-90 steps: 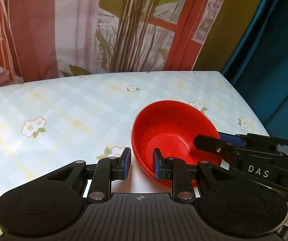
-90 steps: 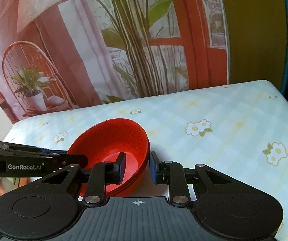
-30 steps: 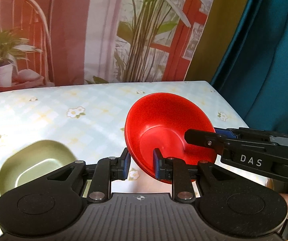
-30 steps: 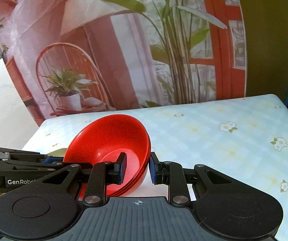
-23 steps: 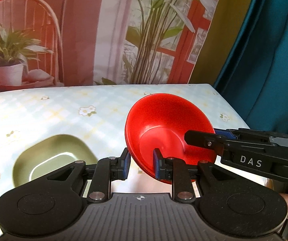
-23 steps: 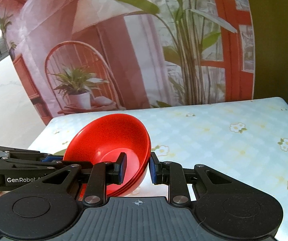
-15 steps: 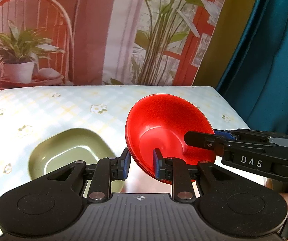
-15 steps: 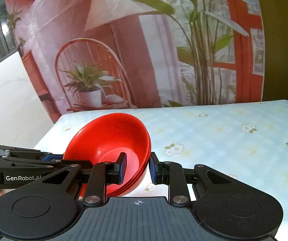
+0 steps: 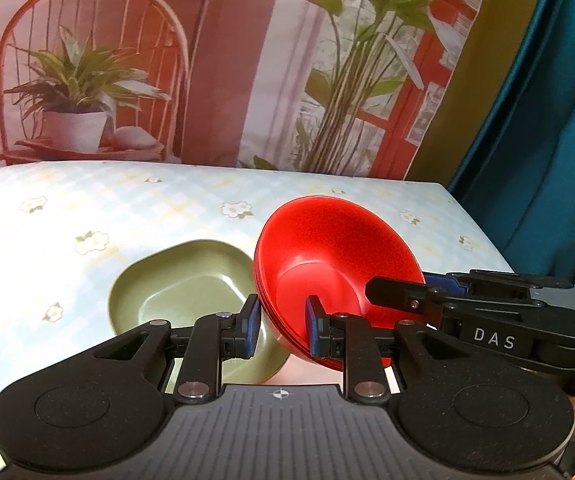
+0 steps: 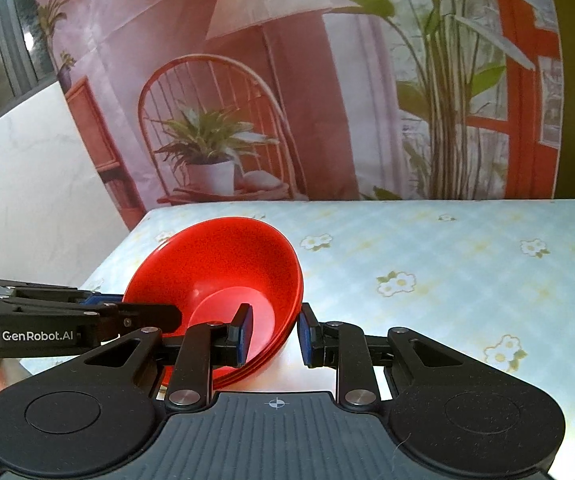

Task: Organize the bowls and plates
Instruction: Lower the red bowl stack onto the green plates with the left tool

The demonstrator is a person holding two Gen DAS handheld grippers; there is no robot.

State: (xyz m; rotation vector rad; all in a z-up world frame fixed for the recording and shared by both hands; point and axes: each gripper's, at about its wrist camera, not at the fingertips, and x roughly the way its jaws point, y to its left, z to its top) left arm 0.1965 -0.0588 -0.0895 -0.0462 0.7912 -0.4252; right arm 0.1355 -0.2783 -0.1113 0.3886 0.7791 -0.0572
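Your left tongs (image 9: 281, 328) and right tongs (image 10: 273, 334) each pinch the rim of the stacked red bowls (image 9: 327, 256), held tilted above the flower-print tabletop (image 9: 87, 208), beside a green bowl (image 9: 183, 280). A printed backdrop (image 10: 287, 80) and teal curtain (image 9: 547, 140) hang behind.

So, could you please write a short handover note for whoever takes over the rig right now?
Left gripper: jaws shut on the near-left rim of the red bowls.
Right gripper: jaws shut on the opposite rim of the same nested stack, which hangs tilted, clear of the table.
Green dish: on the floral tablecloth, just left of and below the red stack.
Done: red bowls nested and lifted with both grippers.
Left: probably set the stack down, perhaps into the green dish, then release both.
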